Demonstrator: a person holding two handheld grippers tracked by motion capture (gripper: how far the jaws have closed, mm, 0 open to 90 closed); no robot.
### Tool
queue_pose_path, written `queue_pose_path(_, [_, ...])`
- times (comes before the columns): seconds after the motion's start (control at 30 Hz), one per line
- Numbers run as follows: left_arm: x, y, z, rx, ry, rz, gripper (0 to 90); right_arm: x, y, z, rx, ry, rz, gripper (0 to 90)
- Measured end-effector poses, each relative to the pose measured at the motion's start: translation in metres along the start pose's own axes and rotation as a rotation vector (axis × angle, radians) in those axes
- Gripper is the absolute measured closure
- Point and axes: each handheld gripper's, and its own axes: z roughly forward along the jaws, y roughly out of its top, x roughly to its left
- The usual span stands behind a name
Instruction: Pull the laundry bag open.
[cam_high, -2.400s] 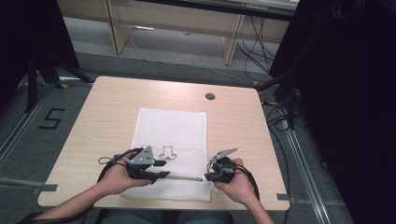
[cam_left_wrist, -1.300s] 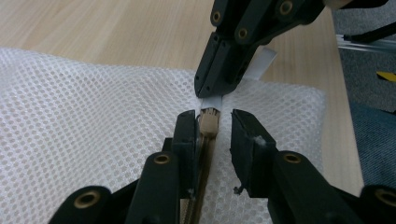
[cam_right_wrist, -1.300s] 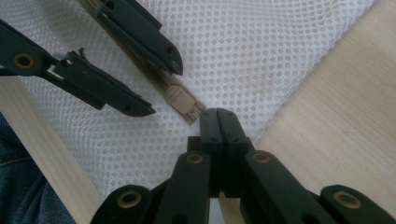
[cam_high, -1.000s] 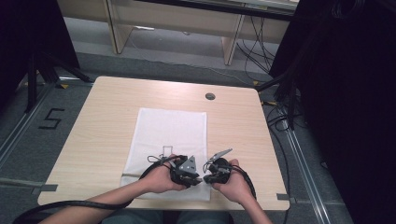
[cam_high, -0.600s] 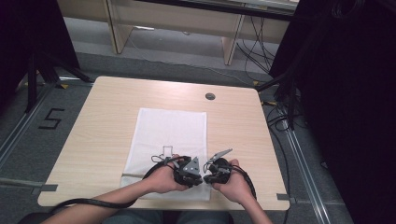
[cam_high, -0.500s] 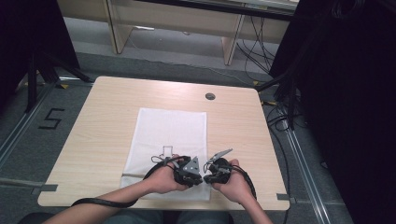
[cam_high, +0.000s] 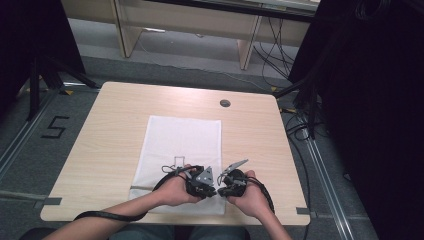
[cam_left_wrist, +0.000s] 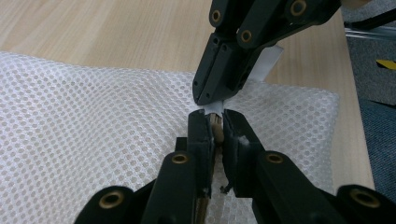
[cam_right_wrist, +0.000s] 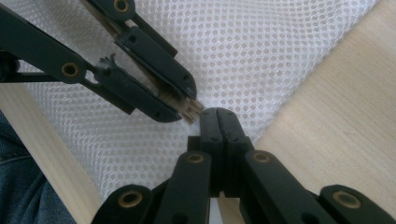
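The left gripper (cam_left_wrist: 215, 122), fingers just closing, pinches the zipper pull (cam_left_wrist: 214, 122) on the mesh laundry bag (cam_left_wrist: 93, 121); the right gripper (cam_right_wrist: 218, 116) clamps the white end tab (cam_left_wrist: 214, 108). Either small grip may slip.

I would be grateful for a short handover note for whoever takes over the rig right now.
Left tool: jaws have just been closing on a small tan ridged piece at the mesh bag's near edge.
Right tool: shut, apparently pinching a white tab beside it, tip to tip with the left.
Mesh bag: flat on the table.
Done: both grips set.
Left: probably drawing the piece along the edge.
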Motion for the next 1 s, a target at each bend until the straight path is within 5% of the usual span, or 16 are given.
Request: queue_pose_path(1.0, [0.000,-0.002,-0.013,0.008,0.008,0.011,81.6,-0.001,0.000,0.001,-0.003,-0.005,-0.021,90.0])
